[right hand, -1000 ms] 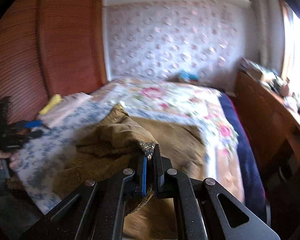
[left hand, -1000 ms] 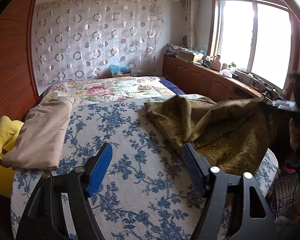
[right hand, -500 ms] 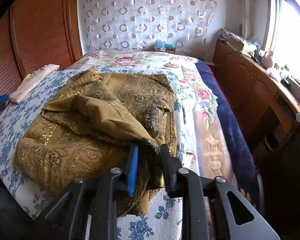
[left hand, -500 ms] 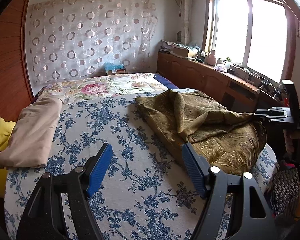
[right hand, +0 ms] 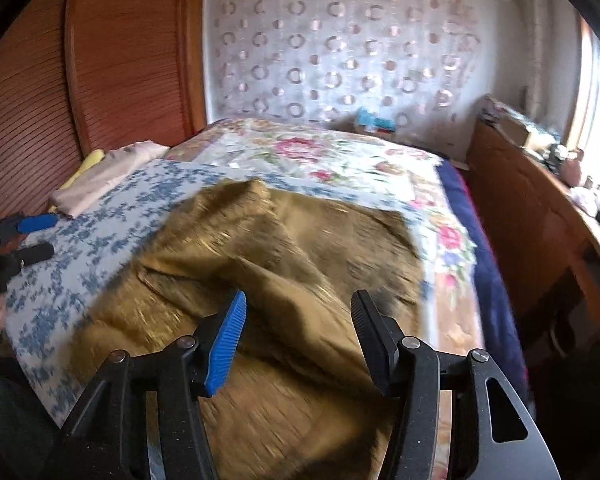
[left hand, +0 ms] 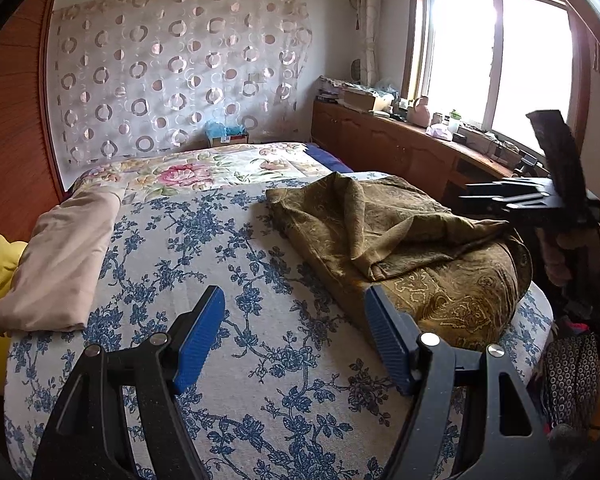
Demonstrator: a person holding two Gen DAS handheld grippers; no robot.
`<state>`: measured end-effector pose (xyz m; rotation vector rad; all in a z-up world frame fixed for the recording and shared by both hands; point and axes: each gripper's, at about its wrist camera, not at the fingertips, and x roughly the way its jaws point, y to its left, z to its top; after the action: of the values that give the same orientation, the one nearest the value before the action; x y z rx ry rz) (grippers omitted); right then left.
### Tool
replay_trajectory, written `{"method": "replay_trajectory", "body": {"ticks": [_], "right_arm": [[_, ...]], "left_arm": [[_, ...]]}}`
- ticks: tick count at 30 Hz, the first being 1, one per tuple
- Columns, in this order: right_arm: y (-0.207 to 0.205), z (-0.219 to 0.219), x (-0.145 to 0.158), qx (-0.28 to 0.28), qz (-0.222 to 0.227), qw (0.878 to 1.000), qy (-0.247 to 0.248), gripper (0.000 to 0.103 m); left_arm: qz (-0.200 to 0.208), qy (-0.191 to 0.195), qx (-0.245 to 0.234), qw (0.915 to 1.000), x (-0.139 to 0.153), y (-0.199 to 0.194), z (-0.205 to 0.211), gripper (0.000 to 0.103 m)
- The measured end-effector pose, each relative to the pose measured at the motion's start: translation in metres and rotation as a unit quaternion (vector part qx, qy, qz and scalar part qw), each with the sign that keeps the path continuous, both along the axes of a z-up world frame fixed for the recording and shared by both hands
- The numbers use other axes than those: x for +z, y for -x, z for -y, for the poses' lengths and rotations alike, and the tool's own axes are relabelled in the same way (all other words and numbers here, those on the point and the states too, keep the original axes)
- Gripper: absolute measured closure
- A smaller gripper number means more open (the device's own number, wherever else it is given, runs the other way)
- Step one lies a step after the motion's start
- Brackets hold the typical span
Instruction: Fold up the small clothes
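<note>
- noting a release: the right gripper (right hand: 296,320), clamped on the olive-gold garment (right hand: 284,248) a second ago, now stands spread and empty above it.
- garment lies rumpled on the bed (left hand: 220,280) — half folded, we judge.
- left gripper (left hand: 294,320) hangs spread wide, holding nothing, just beside the cloth.

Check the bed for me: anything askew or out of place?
Only the olive-gold garment: it lies rumpled on the blue-floral sheet, one layer flopped unevenly over the rest, near the bed's edge.
</note>
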<state>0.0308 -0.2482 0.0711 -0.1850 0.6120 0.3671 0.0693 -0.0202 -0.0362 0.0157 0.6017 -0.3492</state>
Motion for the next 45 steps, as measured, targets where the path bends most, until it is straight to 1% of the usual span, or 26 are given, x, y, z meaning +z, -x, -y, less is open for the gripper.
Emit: {"method": "replay_trajectory", "body": {"ticks": [3,6,10,15,20,24,32,33,34,35,36,37,40,43,45], "right_arm": [[-0.022,-0.020,-0.003,0.025,-0.017,1.000,-0.003,0.046],[-0.045,-0.036,-0.012,0.050,-0.036,0.998,-0.001,0.046],[-0.061,-0.060,-0.027,0.082,-0.064,0.994,0.018,0.046],[-0.074,-0.082,-0.042,0.111,-0.090,0.989,0.032,0.046],[-0.071,-0.095,-0.049,0.142,-0.104,0.984,0.034,0.046],[-0.071,-0.098,-0.052,0.146,-0.108,0.982,0.045,0.046],[-0.081,-0.105,-0.059,0.143,-0.112,0.982,0.043,0.046],[-0.077,-0.103,-0.056,0.143,-0.110,0.983,0.042,0.050],[-0.076,-0.102,-0.056,0.144,-0.107,0.983,0.042,0.062],[-0.075,-0.101,-0.054,0.147,-0.105,0.983,0.041,0.070],[-0.074,-0.100,-0.052,0.146,-0.100,0.983,0.044,0.090],[-0.074,-0.098,-0.049,0.142,-0.093,0.984,0.050,0.094],[-0.075,-0.084,-0.032,0.128,-0.061,0.989,0.046,0.095],[-0.082,-0.064,-0.008,0.085,-0.021,0.995,0.052,0.096],[-0.092,-0.050,0.005,0.054,-0.003,0.996,0.065,0.096]], "left_arm": [[-0.002,0.001,0.000,1.0000,-0.003,0.000,-0.001,0.030],[-0.004,-0.001,-0.001,1.0000,-0.005,0.000,-0.001,0.030],[-0.006,0.000,0.000,1.0000,-0.007,0.000,-0.002,0.030],[-0.009,0.001,0.000,1.0000,-0.008,0.000,-0.004,0.030],[-0.010,0.002,-0.001,0.9999,-0.009,0.000,-0.004,0.030],[-0.011,0.002,-0.003,0.9999,-0.011,-0.001,-0.003,0.030],[-0.014,-0.002,-0.010,0.9999,-0.013,0.000,0.004,0.030],[-0.014,-0.002,-0.011,0.9998,-0.013,0.001,0.005,0.030],[-0.015,-0.003,-0.012,0.9998,-0.013,0.002,0.006,0.030],[-0.015,-0.004,-0.012,0.9998,-0.013,0.002,0.007,0.030],[-0.015,-0.004,-0.013,0.9998,-0.014,0.002,0.008,0.030],[-0.015,-0.004,-0.013,0.9998,-0.013,0.002,0.008,0.030],[-0.015,-0.003,-0.013,0.9998,-0.013,0.002,0.008,0.030],[-0.017,-0.002,-0.017,0.9997,-0.014,0.002,0.010,0.030],[-0.018,-0.004,-0.019,0.9996,-0.015,0.002,0.013,0.030]]}}
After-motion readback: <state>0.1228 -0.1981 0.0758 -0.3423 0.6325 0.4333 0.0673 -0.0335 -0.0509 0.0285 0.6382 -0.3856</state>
